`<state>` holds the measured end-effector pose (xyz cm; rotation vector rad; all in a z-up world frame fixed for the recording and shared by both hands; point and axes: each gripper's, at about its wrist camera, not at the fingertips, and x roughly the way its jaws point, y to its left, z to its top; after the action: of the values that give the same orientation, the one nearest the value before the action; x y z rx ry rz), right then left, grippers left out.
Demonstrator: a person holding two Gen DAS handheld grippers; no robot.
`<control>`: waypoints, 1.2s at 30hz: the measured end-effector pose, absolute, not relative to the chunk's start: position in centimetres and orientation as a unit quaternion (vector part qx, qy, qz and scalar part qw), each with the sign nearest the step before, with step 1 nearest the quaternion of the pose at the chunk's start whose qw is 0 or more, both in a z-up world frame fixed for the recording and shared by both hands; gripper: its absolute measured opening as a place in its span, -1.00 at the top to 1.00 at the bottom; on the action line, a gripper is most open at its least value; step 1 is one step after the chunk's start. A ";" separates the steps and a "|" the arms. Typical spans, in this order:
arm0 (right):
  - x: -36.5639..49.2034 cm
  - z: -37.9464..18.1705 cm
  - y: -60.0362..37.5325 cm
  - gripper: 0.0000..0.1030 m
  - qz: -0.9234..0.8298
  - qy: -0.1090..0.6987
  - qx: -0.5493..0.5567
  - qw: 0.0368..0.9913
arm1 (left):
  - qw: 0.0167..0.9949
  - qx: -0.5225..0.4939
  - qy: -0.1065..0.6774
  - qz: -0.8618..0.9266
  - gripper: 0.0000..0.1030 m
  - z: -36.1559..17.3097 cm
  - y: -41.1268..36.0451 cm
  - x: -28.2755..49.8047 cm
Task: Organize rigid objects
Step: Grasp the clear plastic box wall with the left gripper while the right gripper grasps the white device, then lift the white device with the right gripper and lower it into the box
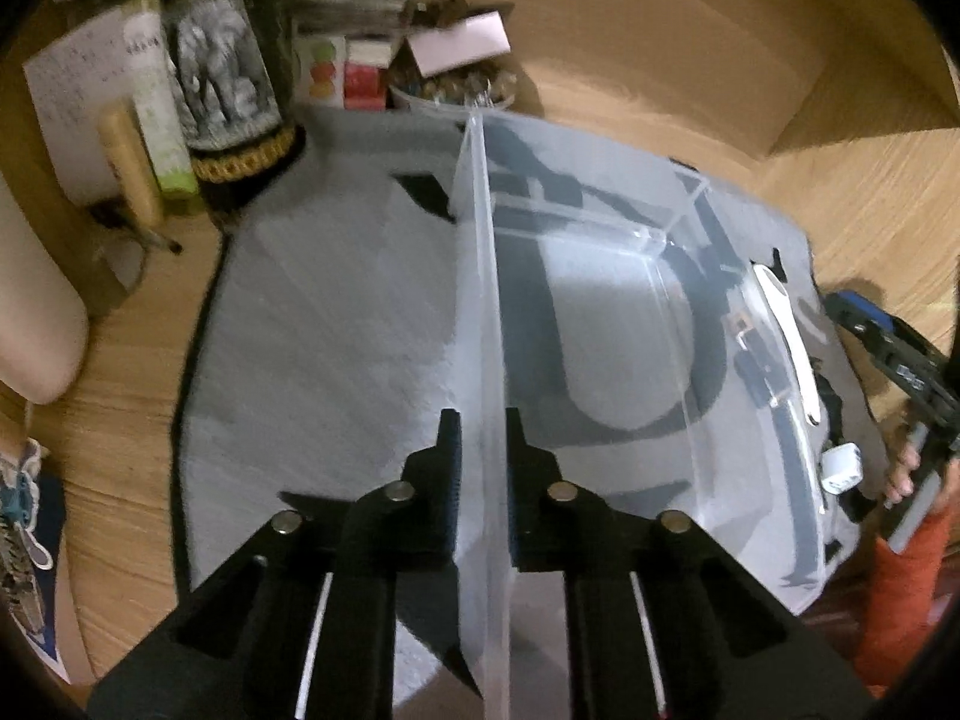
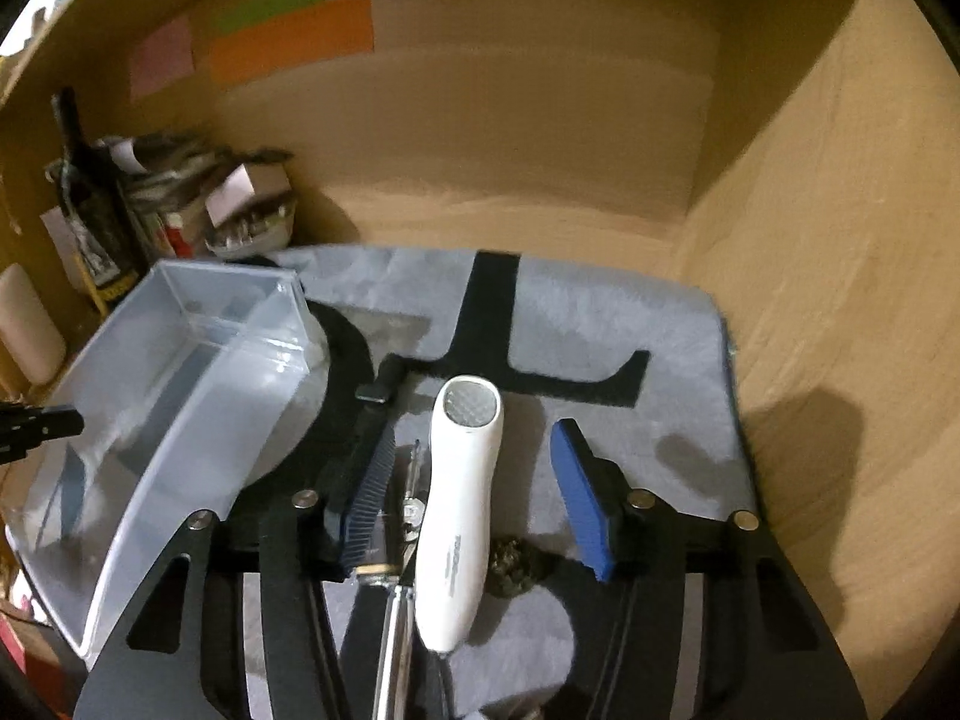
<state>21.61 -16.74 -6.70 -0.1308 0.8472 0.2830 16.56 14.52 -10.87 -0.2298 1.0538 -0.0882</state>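
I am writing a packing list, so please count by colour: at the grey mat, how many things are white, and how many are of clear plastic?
White: 2, the long white plastic handheld appliance and the small white block at the mat's edge.
Clear: 1, the rectangular clear plastic bin.
Total: 3.

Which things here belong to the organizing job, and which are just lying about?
Job: clear plastic bin, its wall clamped by the left gripper; white handheld device between the open right gripper's fingers; small white block.

Lying about: elephant picture, paper-clip bowl, bottle.
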 end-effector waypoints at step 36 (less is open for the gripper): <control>21.2 -3.9 -16.8 0.35 0.140 0.397 -0.047 0.906 | 0.885 -0.040 0.463 0.009 0.90 -10.4 12.2 15.5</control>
<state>21.17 -16.79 -3.92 -0.0965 0.8201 0.2882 15.51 12.21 -10.36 -0.0835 0.9633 0.0192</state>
